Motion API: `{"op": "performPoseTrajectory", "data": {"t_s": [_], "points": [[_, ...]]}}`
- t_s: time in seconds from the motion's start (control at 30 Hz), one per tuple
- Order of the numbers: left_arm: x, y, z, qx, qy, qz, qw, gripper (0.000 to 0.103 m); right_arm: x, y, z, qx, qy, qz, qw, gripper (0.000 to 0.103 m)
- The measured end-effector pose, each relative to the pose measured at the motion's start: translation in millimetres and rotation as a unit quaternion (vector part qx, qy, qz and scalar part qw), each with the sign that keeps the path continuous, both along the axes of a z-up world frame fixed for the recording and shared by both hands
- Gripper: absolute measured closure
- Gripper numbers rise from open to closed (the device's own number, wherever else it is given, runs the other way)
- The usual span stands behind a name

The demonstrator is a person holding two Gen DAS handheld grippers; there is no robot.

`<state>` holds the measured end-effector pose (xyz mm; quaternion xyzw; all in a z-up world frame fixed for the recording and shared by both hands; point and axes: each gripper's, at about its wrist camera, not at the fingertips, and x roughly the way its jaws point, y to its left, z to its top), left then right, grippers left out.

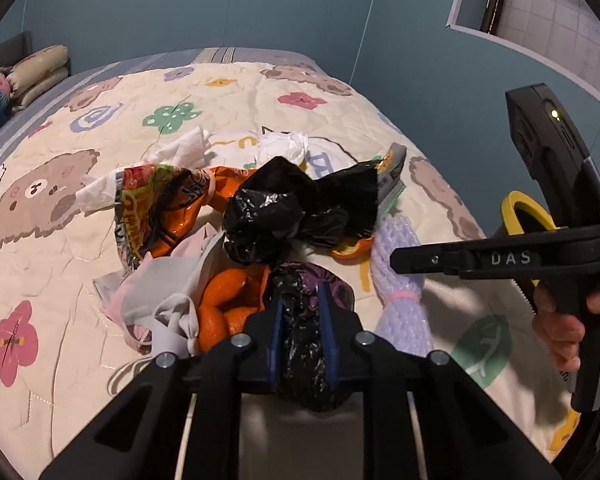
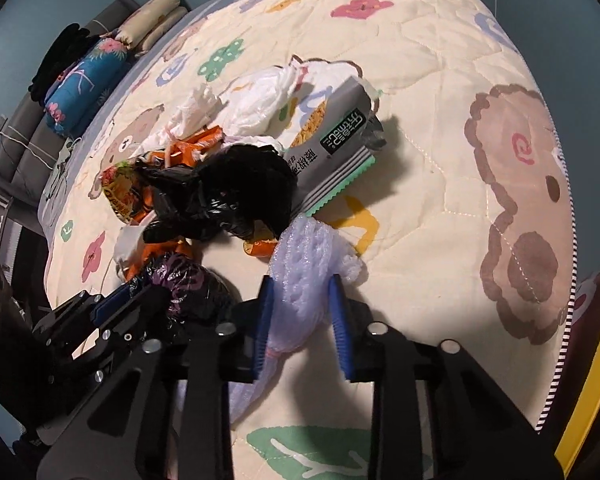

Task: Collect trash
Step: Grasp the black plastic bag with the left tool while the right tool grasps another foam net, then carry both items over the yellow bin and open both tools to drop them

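Note:
A pile of trash lies on the bed quilt (image 1: pixel 52 272). My left gripper (image 1: pixel 302 300) is shut on a dark purple-black plastic bag (image 1: pixel 304 344), also in the right wrist view (image 2: pixel 188 284). My right gripper (image 2: pixel 300 292) straddles a pale lilac foam net (image 2: pixel 308 264), its jaws still a little apart around it. The net also shows in the left wrist view (image 1: pixel 400 276). Beyond lie a crumpled black bag (image 1: pixel 276 208), orange peels (image 1: pixel 220 304), an orange snack wrapper (image 1: pixel 160 204), white tissues (image 2: pixel 256 100) and a grey snack packet (image 2: pixel 332 140).
Folded pillows (image 2: pixel 148 20) and a blue floral bundle (image 2: pixel 84 80) sit at the bed's far end. Blue walls surround the bed. A window (image 1: pixel 540 0) is at upper right. The quilt's right edge (image 2: pixel 568 240) drops off near my right gripper.

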<state>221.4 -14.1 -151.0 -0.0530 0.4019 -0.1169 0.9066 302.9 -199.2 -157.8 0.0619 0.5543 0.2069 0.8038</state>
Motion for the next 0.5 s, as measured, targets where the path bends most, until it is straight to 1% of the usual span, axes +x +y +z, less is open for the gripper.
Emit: {"op": "performPoseTrajectory", "data": {"t_s": [0.03, 0.13, 0.37, 0.5], "points": [[-1, 2, 3, -0.006, 0.000, 0.000, 1.0000, 0.088, -2, -1, 3, 0.006, -0.004, 0.001, 1.000, 0.088], [-6, 9, 10, -0.021, -0.003, -0.001, 0.9998, 0.089, -6, -1, 11, 0.004, -0.019, 0.003, 1.000, 0.090], [-26, 27, 31, -0.047, -0.019, -0.003, 0.9987, 0.089, -14, -10, 22, 0.018, -0.026, 0.000, 0.999, 0.091], [-40, 45, 48, -0.057, -0.035, 0.005, 0.9977, 0.089, -22, -17, 32, 0.033, -0.030, -0.002, 0.999, 0.091]]}}
